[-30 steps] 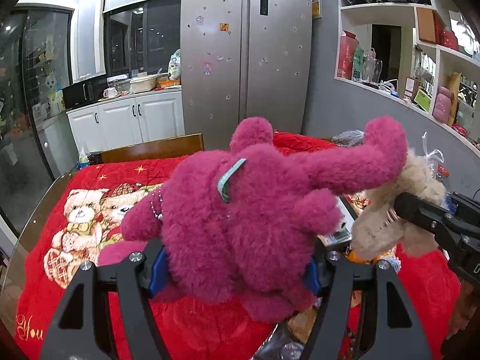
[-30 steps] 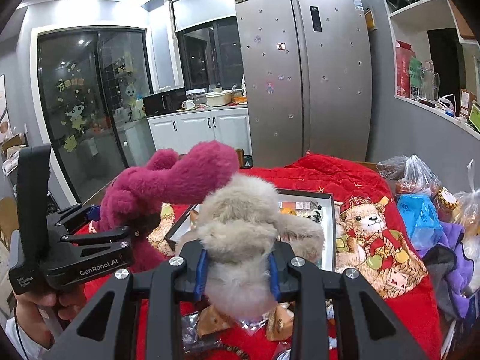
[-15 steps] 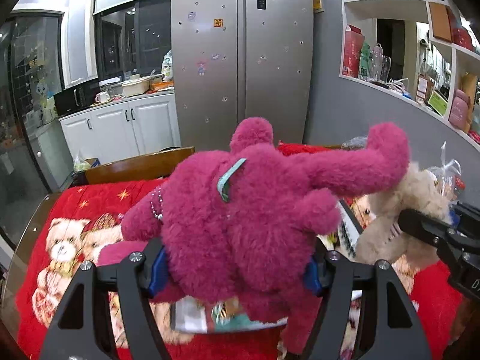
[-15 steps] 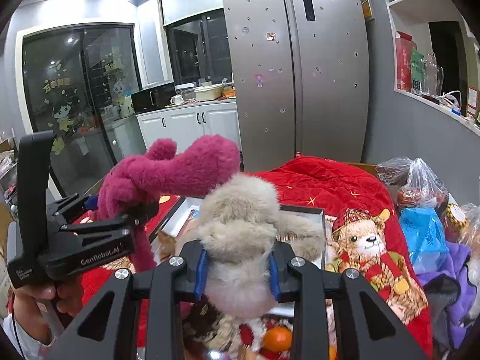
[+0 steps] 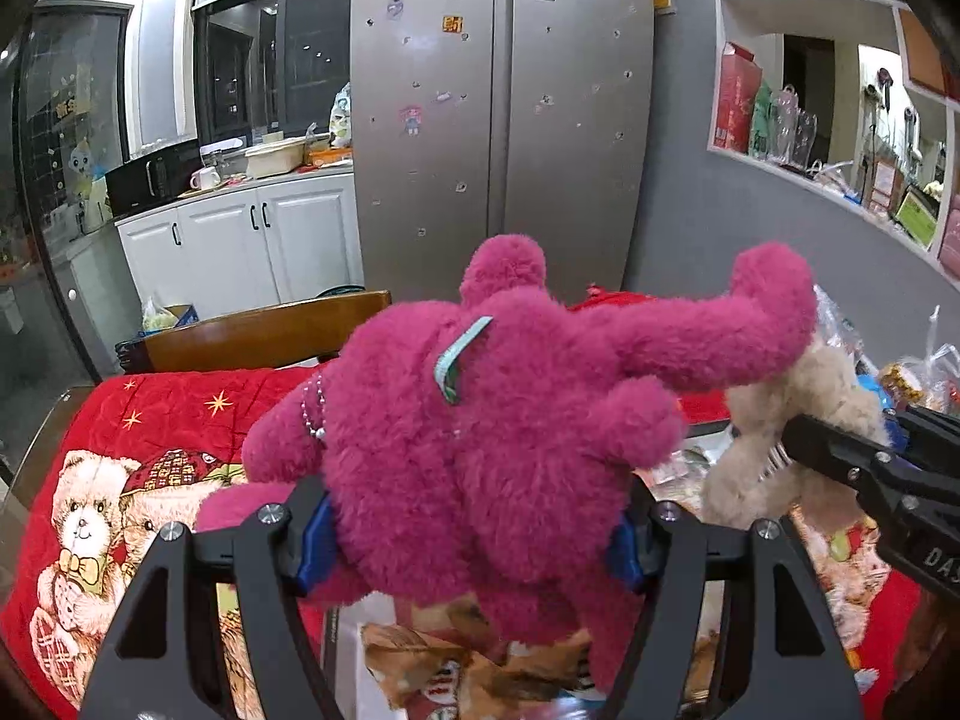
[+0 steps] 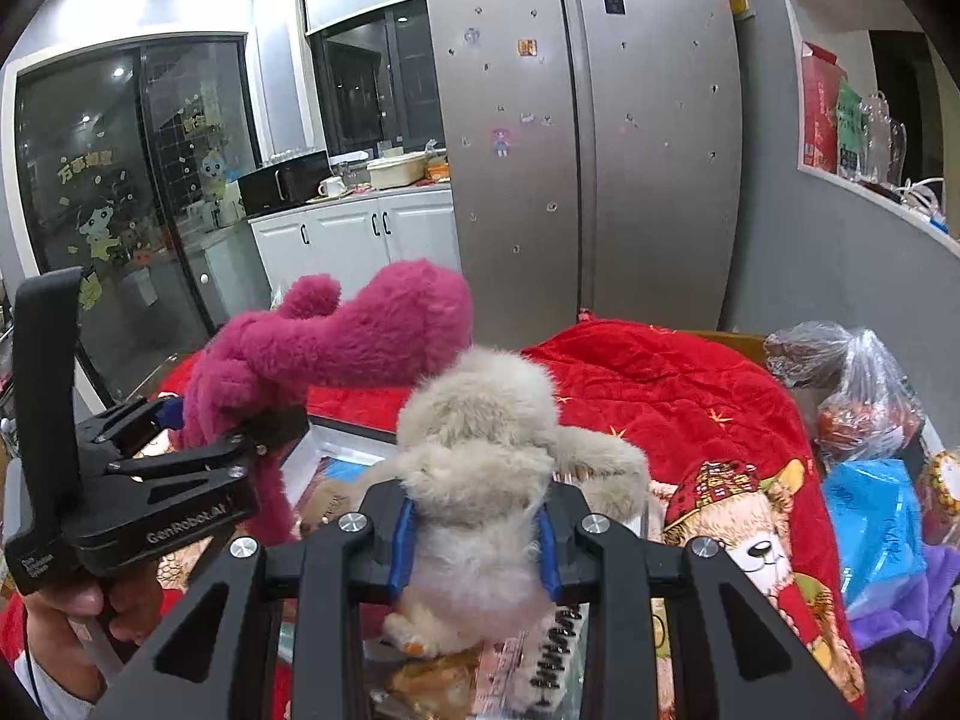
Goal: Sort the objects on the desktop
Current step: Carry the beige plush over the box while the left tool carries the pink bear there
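My left gripper [image 5: 471, 540] is shut on a magenta plush toy [image 5: 480, 456] and holds it above the table; the toy also shows at the left of the right wrist view [image 6: 354, 342]. My right gripper [image 6: 474, 546] is shut on a beige plush toy [image 6: 480, 480], which also shows at the right of the left wrist view [image 5: 798, 420]. Both toys hang side by side over a shallow tray [image 6: 354, 438] with snack packets and small items.
A red quilted cloth with bear pictures [image 5: 120, 450] covers the table. Plastic bags [image 6: 864, 384], a blue bag [image 6: 870, 516] and purple fabric [image 6: 900, 618] lie at the right. A wooden chair back [image 5: 252, 330] stands behind the table. A fridge [image 5: 498, 120] is beyond.
Both grippers have moved forward over the table with their toys still held; the chair and fridge look nearer and the tray now lies beneath them.
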